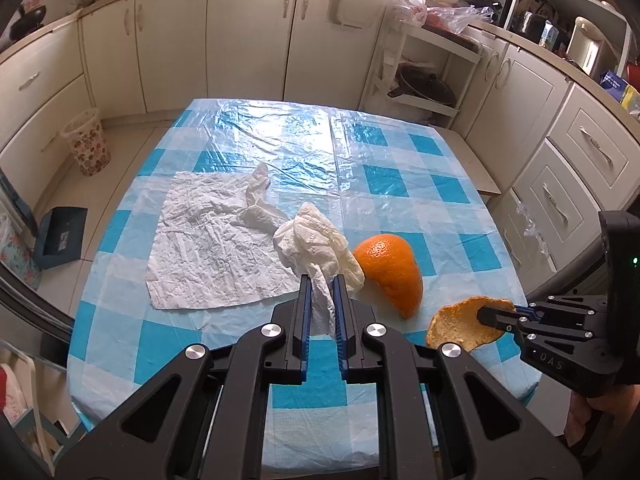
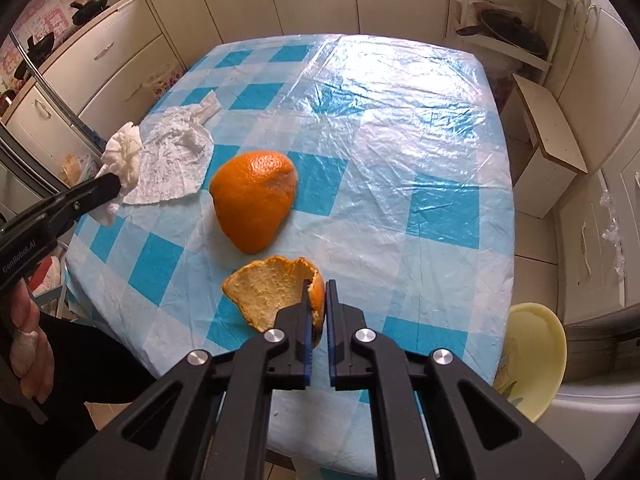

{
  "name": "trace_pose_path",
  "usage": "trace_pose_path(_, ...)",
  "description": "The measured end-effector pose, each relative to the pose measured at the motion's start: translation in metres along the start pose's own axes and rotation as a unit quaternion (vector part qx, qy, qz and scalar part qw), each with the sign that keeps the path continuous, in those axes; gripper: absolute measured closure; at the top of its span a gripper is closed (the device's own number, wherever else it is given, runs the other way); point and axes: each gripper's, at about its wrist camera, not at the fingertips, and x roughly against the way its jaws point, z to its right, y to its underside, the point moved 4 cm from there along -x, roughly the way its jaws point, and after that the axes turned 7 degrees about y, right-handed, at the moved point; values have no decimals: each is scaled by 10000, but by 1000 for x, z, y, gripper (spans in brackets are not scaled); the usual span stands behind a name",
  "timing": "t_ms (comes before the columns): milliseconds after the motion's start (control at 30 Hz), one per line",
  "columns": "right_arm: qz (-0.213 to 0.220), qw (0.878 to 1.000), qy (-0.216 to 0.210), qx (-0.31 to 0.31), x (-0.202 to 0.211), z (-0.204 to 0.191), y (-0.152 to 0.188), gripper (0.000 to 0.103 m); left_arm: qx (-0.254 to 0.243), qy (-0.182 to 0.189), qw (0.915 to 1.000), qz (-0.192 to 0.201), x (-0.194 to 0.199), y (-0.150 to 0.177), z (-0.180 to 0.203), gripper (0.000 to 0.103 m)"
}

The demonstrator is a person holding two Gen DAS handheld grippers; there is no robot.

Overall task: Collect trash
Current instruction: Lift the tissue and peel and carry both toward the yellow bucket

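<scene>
Left gripper (image 1: 322, 280): black jaws with blue ribbed pads, clamped on the twisted tail of a crumpled white tissue wad (image 1: 316, 240), soft and creased, held just above the table. Right gripper (image 2: 318, 284): jaws pinched together on the rim of a small orange peel piece (image 2: 272, 292), a shallow cup showing pale, spongy pith inside. A larger orange peel dome (image 2: 254, 200), glossy and pitted, rests rind-up on the table between the two held items. A flat, wrinkled paper napkin (image 1: 208, 240) lies spread beside the wad. The table (image 1: 400, 168) carries a blue-and-white checked cloth under shiny, creased clear plastic.

The left wrist view alone shows a floral-patterned bin (image 1: 86, 146) on the floor by the cabinets and cluttered shelving at the right. The right wrist view alone shows a pale yellow bowl-shaped vessel (image 2: 536, 352) past the table's near right edge, a small wooden stool (image 2: 548, 136), and the person's hand (image 2: 28, 340) behind the left gripper.
</scene>
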Motion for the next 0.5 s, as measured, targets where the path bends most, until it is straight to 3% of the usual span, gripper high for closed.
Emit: trace_pose_path(500,682,9964,203,-464,31,26,-9,97,-626,-49,9974,347,15,-1,43,93)
